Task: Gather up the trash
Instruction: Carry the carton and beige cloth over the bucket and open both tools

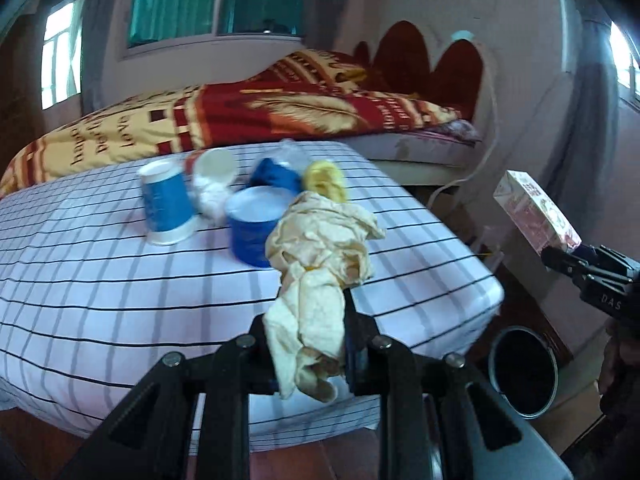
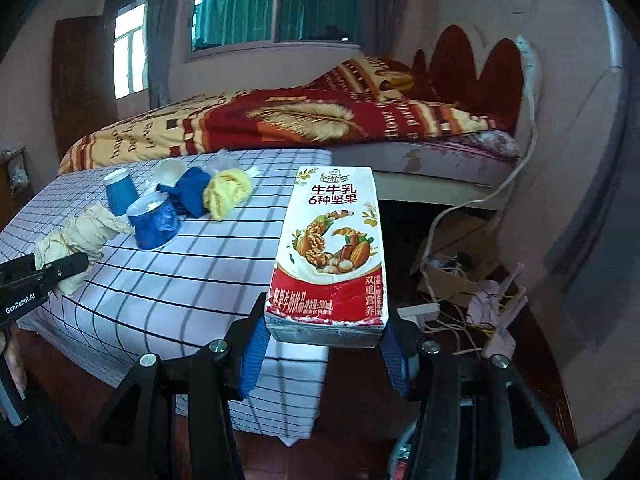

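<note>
Milk carton (image 2: 330, 254) stands upright, long axis vertical, its base clamped in the right gripper (image 2: 326, 344). Left gripper (image 1: 306, 344) pinches crumpled paper (image 1: 320, 256) near the table (image 1: 120, 300).

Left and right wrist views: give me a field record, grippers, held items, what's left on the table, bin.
left gripper: shut on crumpled paper
right gripper: shut on milk carton
table: checked cloth, trash clustered at the far end
left on table: two blue paper cups, blue wrapper, yellow wad, white bits behind
bin: dark, open, on the floor by the table corner, contents not visible
</note>
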`<state>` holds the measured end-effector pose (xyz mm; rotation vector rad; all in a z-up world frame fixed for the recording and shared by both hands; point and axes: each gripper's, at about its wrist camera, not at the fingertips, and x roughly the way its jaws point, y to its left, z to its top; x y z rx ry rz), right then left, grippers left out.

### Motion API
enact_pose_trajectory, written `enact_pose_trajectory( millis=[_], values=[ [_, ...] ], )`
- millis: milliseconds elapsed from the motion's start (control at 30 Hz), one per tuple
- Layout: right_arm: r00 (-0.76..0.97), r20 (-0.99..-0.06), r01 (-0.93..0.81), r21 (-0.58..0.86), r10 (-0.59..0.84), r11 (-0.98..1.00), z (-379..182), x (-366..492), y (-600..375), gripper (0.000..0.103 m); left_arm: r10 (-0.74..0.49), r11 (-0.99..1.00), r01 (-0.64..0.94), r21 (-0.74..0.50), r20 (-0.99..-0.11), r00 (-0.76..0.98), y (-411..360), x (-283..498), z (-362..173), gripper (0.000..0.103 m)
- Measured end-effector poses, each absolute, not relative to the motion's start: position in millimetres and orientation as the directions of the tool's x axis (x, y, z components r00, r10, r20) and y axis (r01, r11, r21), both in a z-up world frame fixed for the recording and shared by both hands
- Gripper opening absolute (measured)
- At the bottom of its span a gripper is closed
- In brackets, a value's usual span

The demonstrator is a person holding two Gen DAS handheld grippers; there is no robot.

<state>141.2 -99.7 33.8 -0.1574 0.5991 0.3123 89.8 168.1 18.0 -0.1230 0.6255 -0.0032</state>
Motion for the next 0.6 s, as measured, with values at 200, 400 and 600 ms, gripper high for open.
enact_pose_trajectory(
  millis=[200,400,600],
  values=[
    [0.804,-0.563,-0.265,-0.054,0.190,0.963,40.5,124.7,-144.8,0.053,-0.123,0.991,0.068,-0.116,-0.579,0.806,123.6,100.3,21.1,0.024],
    [0.815,-0.569,-0.176,-0.057,0.113,0.983,39.1,112.0,-192.9,0.053,-0.197,0.980,0.161,-0.113,-0.580,0.791,80.5,107.1,21.5,0.024],
    [0.807,-0.586,-0.110,-0.024,0.075,0.994,26.3,106.9,-229.1,0.053,-0.242,0.969,0.225,-0.102,-0.587,0.773,48.1,108.1,20.2,0.024]
  ],
)
